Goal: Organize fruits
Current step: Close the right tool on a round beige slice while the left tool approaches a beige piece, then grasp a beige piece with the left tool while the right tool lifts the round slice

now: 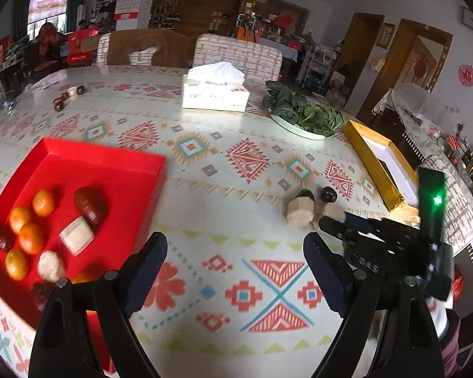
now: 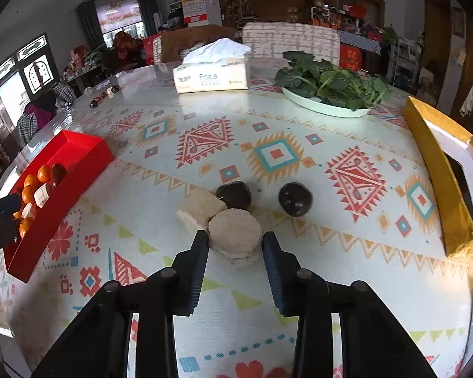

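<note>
My right gripper (image 2: 235, 243) is shut on a round foam-wrapped fruit (image 2: 235, 231) resting on the table, a pad against each side. Just behind it lie a second foam-wrapped fruit (image 2: 198, 209) and two dark purple fruits (image 2: 235, 193) (image 2: 294, 200). The red tray (image 1: 110, 163) at the left holds several oranges (image 1: 31, 237), dark red fruits (image 1: 91, 203) and foam-wrapped fruits (image 1: 76, 236). My left gripper (image 1: 235, 253) hangs open above bare tablecloth just right of the tray, nothing between its fingers. In the left wrist view the right gripper (image 1: 334, 223) reaches in from the right.
A tissue box (image 2: 211, 77) and a plate of green leaves (image 2: 328, 107) stand at the back of the table. A gold box (image 2: 438, 170) with a white inside lies along the right edge. Small dark items (image 1: 67, 94) sit at the far left. Chairs stand behind the table.
</note>
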The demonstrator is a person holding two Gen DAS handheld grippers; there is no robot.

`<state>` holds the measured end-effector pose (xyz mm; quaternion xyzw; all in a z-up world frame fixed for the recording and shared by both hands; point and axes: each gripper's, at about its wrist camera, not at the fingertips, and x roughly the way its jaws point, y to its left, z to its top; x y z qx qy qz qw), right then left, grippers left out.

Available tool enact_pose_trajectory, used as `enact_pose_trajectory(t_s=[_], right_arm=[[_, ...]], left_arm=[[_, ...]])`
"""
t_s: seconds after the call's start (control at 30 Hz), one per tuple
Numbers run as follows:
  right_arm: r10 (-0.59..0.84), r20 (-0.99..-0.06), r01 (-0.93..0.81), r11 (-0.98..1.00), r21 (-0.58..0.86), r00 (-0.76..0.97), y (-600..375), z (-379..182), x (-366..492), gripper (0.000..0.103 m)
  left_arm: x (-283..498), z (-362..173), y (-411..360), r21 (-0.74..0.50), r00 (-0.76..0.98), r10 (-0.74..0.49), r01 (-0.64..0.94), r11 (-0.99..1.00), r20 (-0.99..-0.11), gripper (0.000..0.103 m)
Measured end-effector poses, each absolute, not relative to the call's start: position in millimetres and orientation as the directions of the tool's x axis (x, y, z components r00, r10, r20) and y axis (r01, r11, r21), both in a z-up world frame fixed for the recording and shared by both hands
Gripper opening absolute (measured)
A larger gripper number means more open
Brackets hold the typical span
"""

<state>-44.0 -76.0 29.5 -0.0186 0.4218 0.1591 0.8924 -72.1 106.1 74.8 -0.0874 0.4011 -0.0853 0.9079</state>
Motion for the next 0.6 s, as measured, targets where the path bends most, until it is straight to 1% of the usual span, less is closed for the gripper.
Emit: enact_pose_trajectory(t_s=[0.1,0.27,0.4,0.53,0.6], right_arm=[[0.263,-0.746,-0.252,0.959,0.130,0.612,-89,35,-45,0.039],[0.280,-0.723,-0.171,0.960,0.222,0.631,-118,40,-41,0.039],[0.278,-0.733,-0.125,0.958,0.258,0.620,-133,36,-34,0.039],[0.282,-0.729,-0.107,0.955,0.278,0.624,-139,36,-33,0.039],[0.284,-0.729,-0.105,0.954,0.281,0.623,-141,35,-31,0.039]], left_arm=[[-55,69,89,-0.212,0.648,-0.235,0.116,0.971,-0.725,0.088],[-30,49,56,-0.191,0.598,-0.258,0.175,0.966,-0.759,0.088],[-11,35,23,-0.136,0.581,-0.249,0.231,0.963,-0.775,0.088],[1,26,5,-0.086,0.592,-0.224,0.253,0.964,-0.774,0.087],[4,23,0,-0.053,0.607,-0.203,0.256,0.965,-0.768,0.067]])
